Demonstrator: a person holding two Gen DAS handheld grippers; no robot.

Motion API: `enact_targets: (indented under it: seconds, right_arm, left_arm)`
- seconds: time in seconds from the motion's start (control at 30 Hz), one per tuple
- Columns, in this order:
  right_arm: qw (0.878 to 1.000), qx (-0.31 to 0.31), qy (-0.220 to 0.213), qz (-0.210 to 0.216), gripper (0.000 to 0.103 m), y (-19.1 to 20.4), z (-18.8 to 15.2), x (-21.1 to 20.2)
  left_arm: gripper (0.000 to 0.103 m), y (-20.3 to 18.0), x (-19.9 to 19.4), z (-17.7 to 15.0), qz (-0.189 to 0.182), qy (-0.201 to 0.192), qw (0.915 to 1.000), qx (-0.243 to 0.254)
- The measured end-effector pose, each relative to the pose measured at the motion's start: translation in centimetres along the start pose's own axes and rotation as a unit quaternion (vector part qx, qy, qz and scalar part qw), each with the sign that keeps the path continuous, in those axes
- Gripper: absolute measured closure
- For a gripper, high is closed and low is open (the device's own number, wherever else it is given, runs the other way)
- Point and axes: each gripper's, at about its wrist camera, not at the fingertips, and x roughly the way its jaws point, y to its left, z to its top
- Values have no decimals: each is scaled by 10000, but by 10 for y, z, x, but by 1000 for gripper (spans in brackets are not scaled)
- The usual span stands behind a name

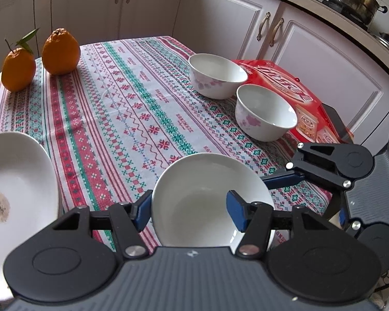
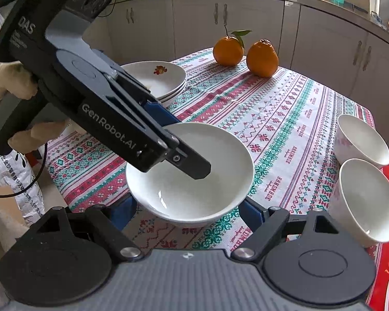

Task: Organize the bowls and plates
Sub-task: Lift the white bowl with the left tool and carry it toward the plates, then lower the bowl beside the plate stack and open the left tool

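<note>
A: Left gripper (image 1: 190, 208) is clamped on the near rim of the plain white bowl (image 2: 192, 173), one finger inside, one outside. Bowl looks to sit on the tablecloth (image 2: 285, 119), near our edge.

B: Right gripper (image 2: 188, 213)?

A: Jaws wide, straddling that same bowl's base from our side. We can't tell if its pads touch; nothing looks pinched.

B: What do we count as done?

A: Plate stack (image 2: 166, 83) at the left, flower-printed plate on top, several under it. We'd call the plates sorted.

B: Left to do?

A: Bowls. Two floral bowls, far one (image 1: 216, 75) and near one (image 1: 264, 112), stand side by side at the right edge by the red box (image 1: 293, 85), not nested. The plain bowl is apart from them, mid-table.

B: So roughly halfway?

A: Our guess, yes. The plain bowl still needs a home, and the floral pair needs stacking. Two oranges (image 2: 246, 51) at the far end aren't in the way.
</note>
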Motion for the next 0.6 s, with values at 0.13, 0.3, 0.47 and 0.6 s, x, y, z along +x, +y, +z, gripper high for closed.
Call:
enact_targets:
  seconds: [0.13, 0.3, 0.47, 0.6]
  right_arm:
    - [10000, 59, -11, 5, 14, -1, 1, 3]
    - [10000, 84, -48, 16, 14, -1, 2, 3]
    - [9996, 78, -263, -25, 0, -1, 1, -5]
    - [9993, 58, -328, -141, 0, -2, 1, -14]
  left_arm:
    - [42, 2, -1, 4, -1, -42, 10000, 21]
    - [39, 3, 3, 2, 10, -14, 10000, 20]
    - [20, 1, -3, 2, -56, -222, 9997, 55]
    - [13, -9, -13, 4, 213, -431, 9982, 354]
